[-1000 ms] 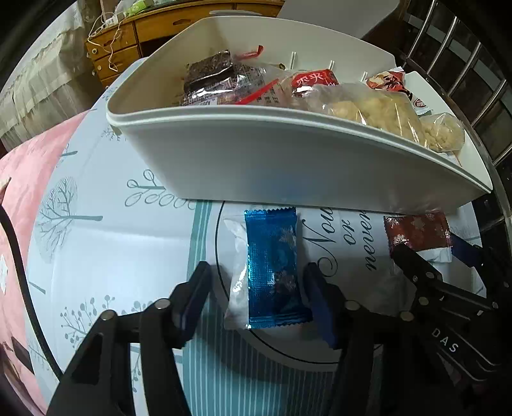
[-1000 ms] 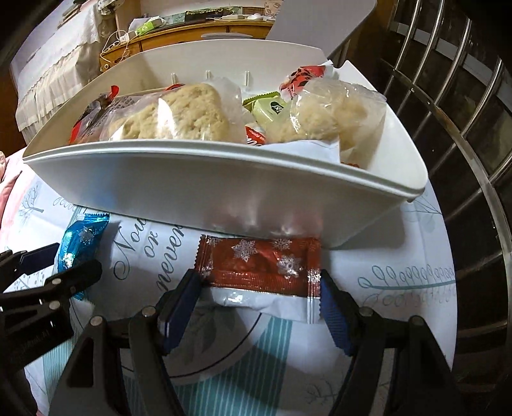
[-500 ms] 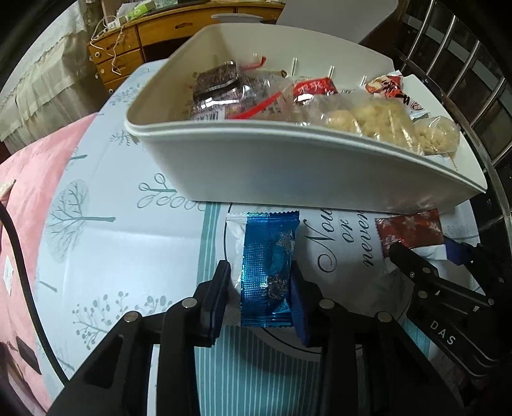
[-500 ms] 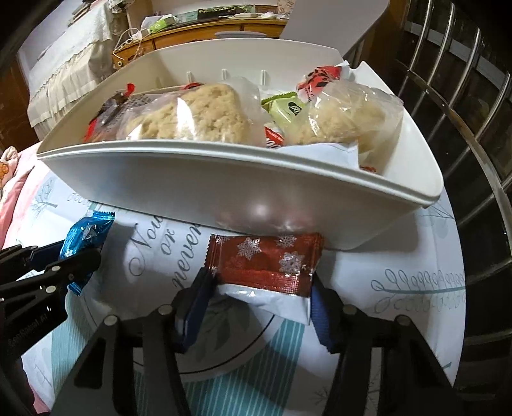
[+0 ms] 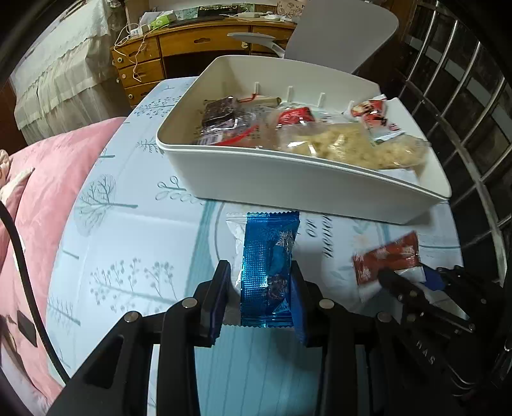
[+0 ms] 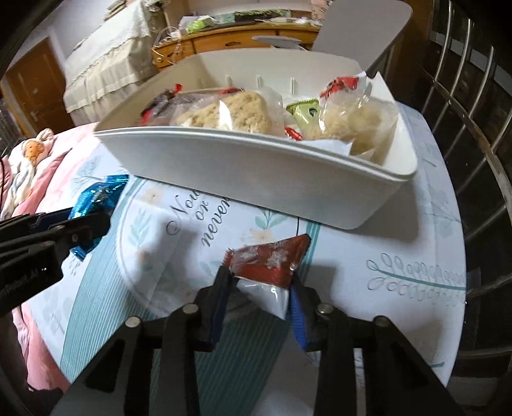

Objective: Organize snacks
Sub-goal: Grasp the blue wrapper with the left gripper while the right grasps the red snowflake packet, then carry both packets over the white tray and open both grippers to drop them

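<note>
My left gripper [image 5: 260,284] is shut on a blue foil snack packet [image 5: 270,265] and holds it above the round table, in front of the white snack box [image 5: 288,182]. My right gripper [image 6: 260,288] is shut on a red snowflake snack packet [image 6: 270,260], also lifted off the table, below the box's near wall [image 6: 256,179]. The box holds several bagged snacks. The red packet [image 5: 388,259] and right gripper show at the right of the left wrist view; the blue packet [image 6: 96,198] shows at the left of the right wrist view.
The table wears a pale blue printed cloth [image 5: 128,224]. A pink blanket [image 5: 48,179] lies at the left. A metal railing [image 6: 473,128] runs along the right. A wooden dresser [image 5: 192,48] stands behind the box, and the box lid [image 5: 339,28] leans behind it.
Both grippers closed on their packets and lifted them off the table. The views rose, so more of the box's inside shows. The red packet now hangs tilted.
</note>
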The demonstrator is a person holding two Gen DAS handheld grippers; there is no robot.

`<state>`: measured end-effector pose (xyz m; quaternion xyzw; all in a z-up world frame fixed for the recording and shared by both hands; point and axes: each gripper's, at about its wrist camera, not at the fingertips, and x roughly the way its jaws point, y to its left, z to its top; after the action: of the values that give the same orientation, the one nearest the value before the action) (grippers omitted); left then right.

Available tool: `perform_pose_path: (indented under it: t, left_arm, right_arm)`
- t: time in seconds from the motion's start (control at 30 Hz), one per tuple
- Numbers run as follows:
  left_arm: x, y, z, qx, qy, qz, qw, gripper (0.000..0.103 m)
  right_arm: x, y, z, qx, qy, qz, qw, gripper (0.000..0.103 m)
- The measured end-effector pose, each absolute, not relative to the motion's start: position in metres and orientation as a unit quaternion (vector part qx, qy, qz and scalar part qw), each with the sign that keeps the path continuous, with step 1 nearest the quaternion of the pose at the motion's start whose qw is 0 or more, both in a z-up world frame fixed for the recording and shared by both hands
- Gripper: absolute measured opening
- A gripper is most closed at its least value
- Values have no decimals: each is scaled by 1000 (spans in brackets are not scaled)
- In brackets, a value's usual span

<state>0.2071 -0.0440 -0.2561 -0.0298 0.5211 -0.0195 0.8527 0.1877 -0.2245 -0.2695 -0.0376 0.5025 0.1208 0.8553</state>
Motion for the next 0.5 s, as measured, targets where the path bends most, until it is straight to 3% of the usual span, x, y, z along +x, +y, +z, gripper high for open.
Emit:
perform_pose_path:
  t: [0.17, 0.5]
  left_arm:
    - [189, -54, -239, -33, 511, -20, 859, 34]
    - [175, -62, -196, -49, 497, -19, 866, 34]
  right_arm:
    - [171, -239, -252, -46, 475, 151, 866, 18]
    - [155, -274, -209, -40, 425, 171, 888, 18]
